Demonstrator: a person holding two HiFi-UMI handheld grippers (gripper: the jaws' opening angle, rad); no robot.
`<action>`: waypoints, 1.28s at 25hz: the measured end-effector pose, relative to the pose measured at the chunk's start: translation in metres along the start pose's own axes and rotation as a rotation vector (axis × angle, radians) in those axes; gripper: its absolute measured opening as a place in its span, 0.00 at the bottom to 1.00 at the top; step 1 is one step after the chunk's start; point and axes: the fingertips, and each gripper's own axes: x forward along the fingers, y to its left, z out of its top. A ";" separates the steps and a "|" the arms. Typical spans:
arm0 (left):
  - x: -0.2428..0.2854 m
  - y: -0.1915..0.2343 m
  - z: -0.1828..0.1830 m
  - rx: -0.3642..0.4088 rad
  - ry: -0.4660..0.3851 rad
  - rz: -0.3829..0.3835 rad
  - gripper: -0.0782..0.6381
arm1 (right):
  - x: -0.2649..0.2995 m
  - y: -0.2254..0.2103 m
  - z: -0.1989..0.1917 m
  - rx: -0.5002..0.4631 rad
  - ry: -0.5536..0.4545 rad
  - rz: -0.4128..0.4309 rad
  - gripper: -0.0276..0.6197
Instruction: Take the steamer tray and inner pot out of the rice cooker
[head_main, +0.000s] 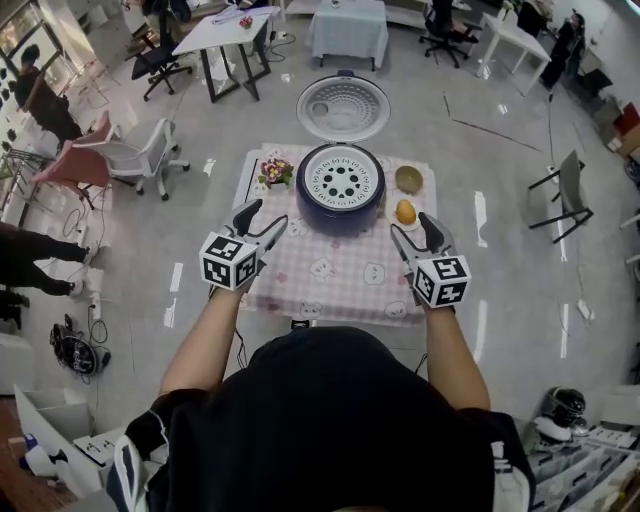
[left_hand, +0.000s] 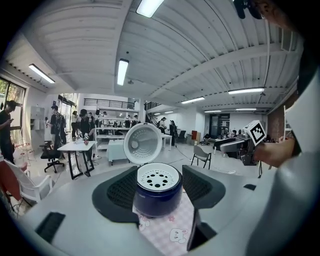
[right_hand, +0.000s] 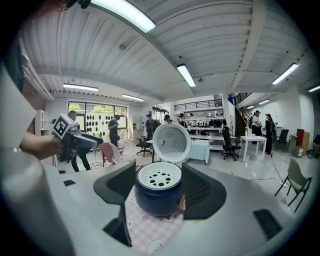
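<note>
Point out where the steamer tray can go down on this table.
The near half of the checked cloth, in front of the rice cooker, is bare. Crowded: the flowers left of the cooker; the bowl and the orange right of it.

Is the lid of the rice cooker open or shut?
Open. The lid is swung back behind the rice cooker, and the perforated steamer tray lies exposed.

No readable text, brand, number or sign anywhere in my views. White marker cube on my left gripper (head_main: 262, 220) and cube on right gripper (head_main: 415, 228): only black-and-white coded squares, no letters. Pink checked tablecloth (head_main: 340, 275): small cartoon prints, no words. Dark blue round rice cooker (left_hand: 157, 196): no legible label on body.
</note>
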 end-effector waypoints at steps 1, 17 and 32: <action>0.004 0.006 0.002 0.000 -0.001 -0.007 0.51 | 0.005 0.001 0.002 -0.002 0.002 -0.005 0.50; 0.053 0.093 0.001 -0.002 0.030 -0.128 0.51 | 0.089 0.025 0.022 -0.005 0.035 -0.045 0.50; 0.076 0.126 -0.002 -0.006 0.051 -0.230 0.51 | 0.126 0.026 0.028 -0.053 0.125 -0.056 0.48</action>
